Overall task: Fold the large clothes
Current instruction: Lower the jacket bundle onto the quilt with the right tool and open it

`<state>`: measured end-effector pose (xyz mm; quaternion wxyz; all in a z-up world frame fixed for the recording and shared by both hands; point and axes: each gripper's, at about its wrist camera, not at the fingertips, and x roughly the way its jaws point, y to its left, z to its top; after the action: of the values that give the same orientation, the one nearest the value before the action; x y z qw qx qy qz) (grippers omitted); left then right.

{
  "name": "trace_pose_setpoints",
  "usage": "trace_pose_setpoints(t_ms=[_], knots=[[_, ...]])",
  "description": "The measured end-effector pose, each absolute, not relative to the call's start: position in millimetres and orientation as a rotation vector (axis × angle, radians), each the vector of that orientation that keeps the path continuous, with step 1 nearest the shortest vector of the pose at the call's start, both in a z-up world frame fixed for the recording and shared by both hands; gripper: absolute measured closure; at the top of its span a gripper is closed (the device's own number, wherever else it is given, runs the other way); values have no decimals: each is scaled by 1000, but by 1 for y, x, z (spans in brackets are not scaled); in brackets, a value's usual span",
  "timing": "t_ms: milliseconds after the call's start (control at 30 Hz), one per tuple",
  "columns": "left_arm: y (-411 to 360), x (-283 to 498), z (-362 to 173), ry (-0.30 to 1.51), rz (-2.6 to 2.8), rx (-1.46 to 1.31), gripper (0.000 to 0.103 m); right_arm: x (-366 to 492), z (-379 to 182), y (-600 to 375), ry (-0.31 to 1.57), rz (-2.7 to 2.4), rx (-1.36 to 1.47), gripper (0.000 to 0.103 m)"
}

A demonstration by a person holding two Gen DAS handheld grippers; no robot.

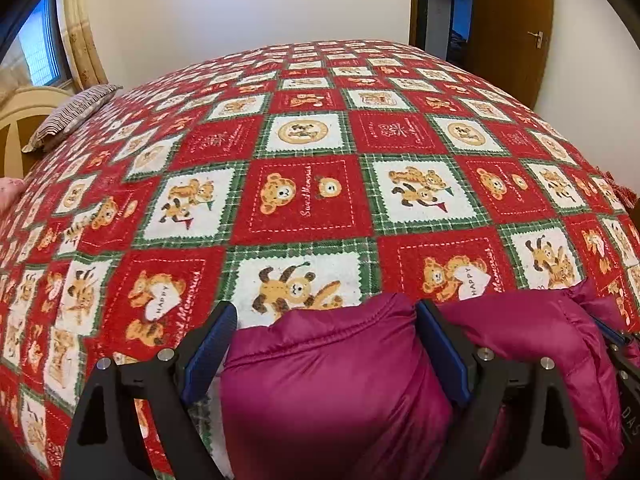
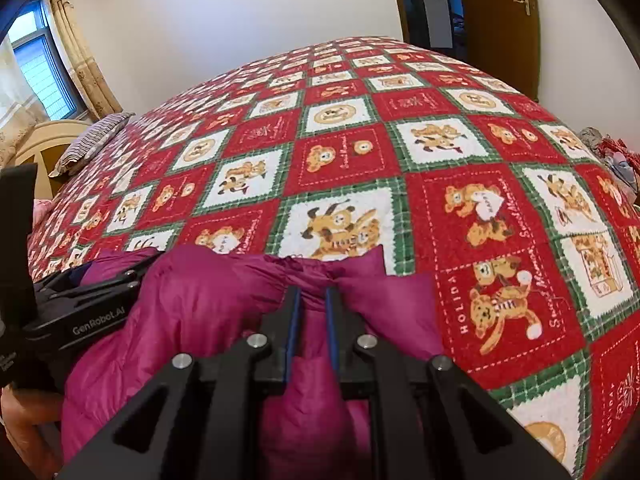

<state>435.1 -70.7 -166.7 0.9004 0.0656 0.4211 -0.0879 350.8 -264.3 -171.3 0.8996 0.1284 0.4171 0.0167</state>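
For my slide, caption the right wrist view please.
Right gripper pinches a bunched magenta puffer jacket over a red teddy-bear bedspread, left gripper alongside.

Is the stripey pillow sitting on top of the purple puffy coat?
No. The striped pillow lies far off by the headboard, while the magenta coat is bunched up at the near edge of the bed.

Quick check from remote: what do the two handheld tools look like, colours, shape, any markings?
Both match: matte black angular frames with triangular cut-outs, silver round bolts at the joints, and blue pads lining the inner finger faces. The left tool shows white "GenRobot.AI" lettering on its body in the right wrist view. The right tool shows no lettering in its own view. No cables visible.
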Motion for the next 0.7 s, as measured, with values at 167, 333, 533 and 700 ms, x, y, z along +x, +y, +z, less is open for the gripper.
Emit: trace_pose_setpoints(t_ms=[167,333,533,700], knots=[[-44,410,-134,884,-243,60,13,345,-158,-268,907,78,228,87],[-1,345,-105,758,-265,43,13,285,-104,-276,751,103,212,77],[14,306,-121,773,-278,-76,13,238,-95,-241,714,217,134,63],[-17,300,-135,790,-268,-21,12,248,-132,-242,788,178,144,54]])
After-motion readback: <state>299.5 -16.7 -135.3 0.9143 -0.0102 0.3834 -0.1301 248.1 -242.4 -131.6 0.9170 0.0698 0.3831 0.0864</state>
